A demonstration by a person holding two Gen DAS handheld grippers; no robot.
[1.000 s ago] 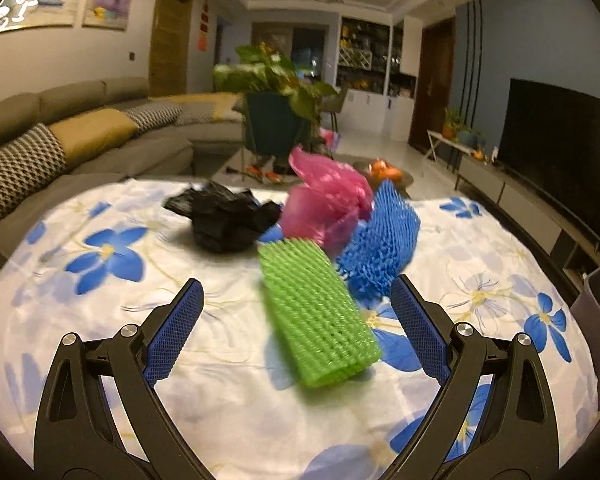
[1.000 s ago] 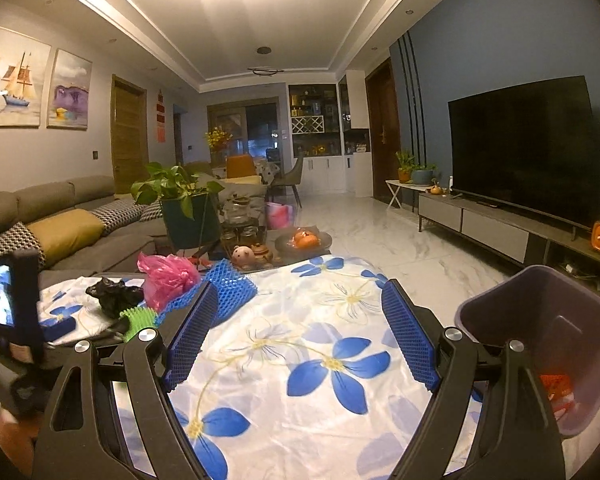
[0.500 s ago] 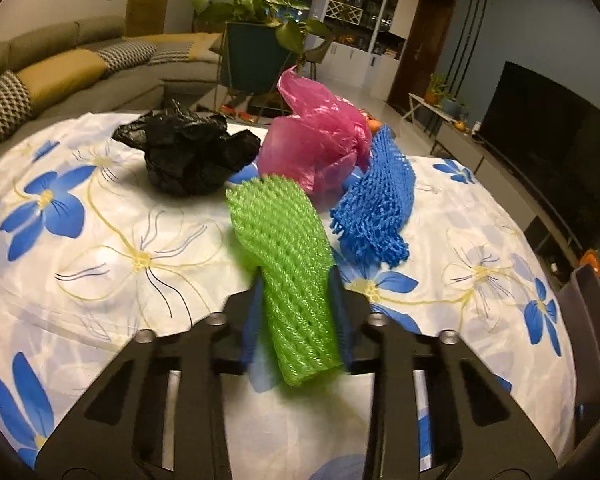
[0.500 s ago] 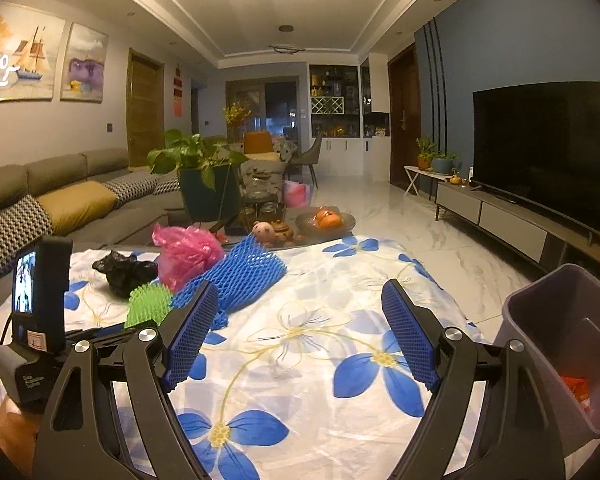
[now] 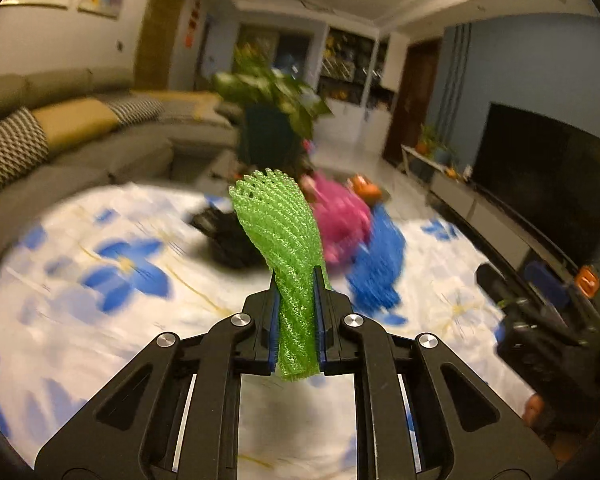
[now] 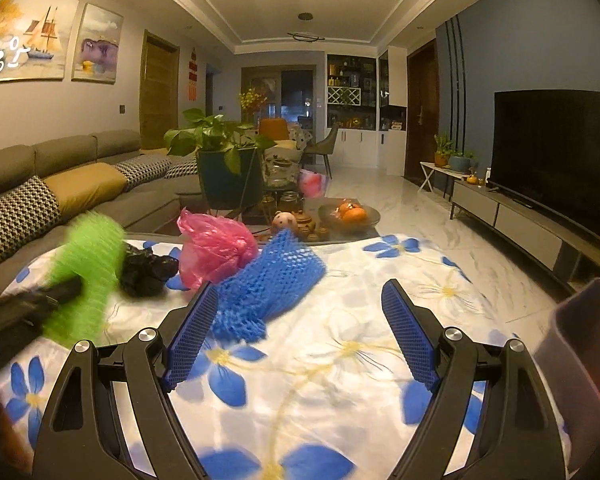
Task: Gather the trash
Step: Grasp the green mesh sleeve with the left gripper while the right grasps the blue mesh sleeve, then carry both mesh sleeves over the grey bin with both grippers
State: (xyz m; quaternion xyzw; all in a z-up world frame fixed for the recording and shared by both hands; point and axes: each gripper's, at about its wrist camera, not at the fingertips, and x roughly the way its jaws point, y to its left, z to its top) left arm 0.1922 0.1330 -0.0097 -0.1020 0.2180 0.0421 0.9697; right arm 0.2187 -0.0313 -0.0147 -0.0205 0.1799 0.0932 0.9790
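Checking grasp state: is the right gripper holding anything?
No, the right gripper is open and empty above the floral cloth; the blue foam net lies beyond it.

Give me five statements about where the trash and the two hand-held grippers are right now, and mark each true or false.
1. The left hand-held gripper is shut on the green net. True.
2. The right hand-held gripper holds the blue net. False: its jaws stand wide open and empty, and the blue net lies on the table beyond them.
3. The pink bag lies on the flowered cloth, next to the blue net. True.
4. The black bag is already in the bin. False: it sits on the table by the pink bag.
5. The bin stands at the table's right edge. True.
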